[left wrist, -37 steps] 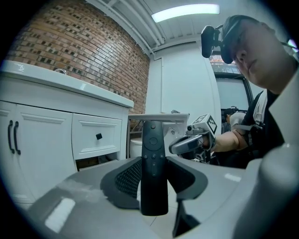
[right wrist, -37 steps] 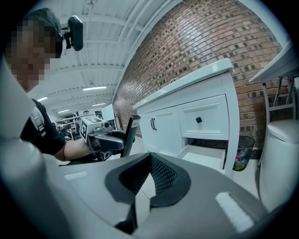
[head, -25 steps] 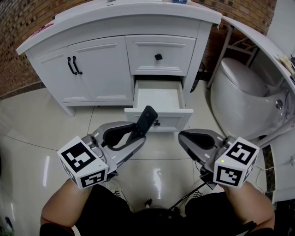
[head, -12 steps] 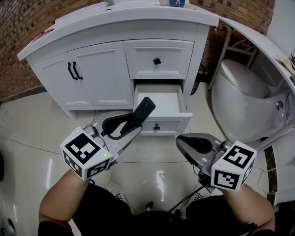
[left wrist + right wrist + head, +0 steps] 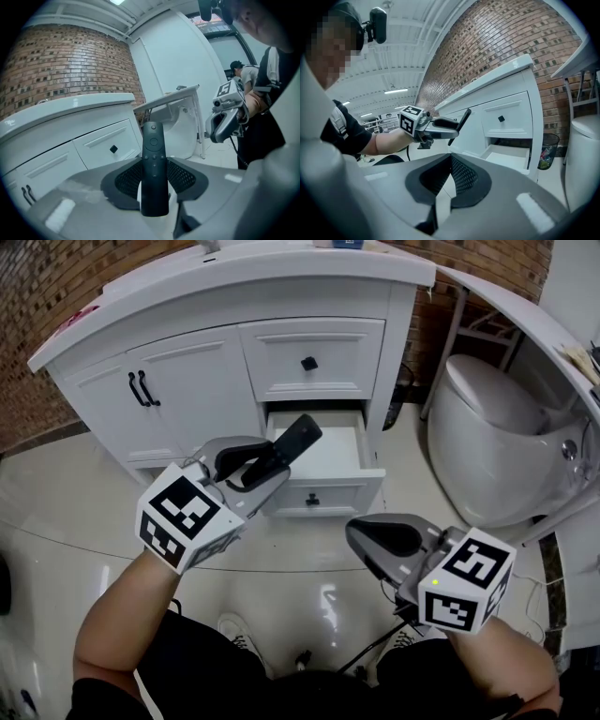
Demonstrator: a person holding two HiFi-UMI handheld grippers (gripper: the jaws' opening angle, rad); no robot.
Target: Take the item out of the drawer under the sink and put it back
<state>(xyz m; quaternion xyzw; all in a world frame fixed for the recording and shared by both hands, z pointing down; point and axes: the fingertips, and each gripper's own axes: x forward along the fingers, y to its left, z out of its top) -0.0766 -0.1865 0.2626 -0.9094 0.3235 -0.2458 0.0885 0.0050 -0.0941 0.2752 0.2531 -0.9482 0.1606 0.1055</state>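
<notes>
A black remote (image 5: 289,449) sticks up from my left gripper (image 5: 267,465), which is shut on its lower half. It hangs over the left front corner of the open lower drawer (image 5: 323,491) of the white sink cabinet. The left gripper view shows the remote (image 5: 154,166) upright between the pads, buttons facing the camera. My right gripper (image 5: 380,542) is shut with nothing in it, low over the floor in front of the drawer and to its right. The right gripper view shows the left gripper (image 5: 440,126) with the remote (image 5: 462,122) before the drawer (image 5: 506,157), whose inside looks bare.
The upper drawer (image 5: 312,360) with its black knob is closed, as are the cabinet doors (image 5: 159,390) to the left. A white toilet (image 5: 487,423) stands to the right. A bin (image 5: 546,150) sits beside the cabinet. A black cable (image 5: 375,643) lies on the glossy tile floor.
My left gripper has carried the remote forward and up, from in front of the drawer to over its front corner. The right gripper has drifted slightly left and back.
</notes>
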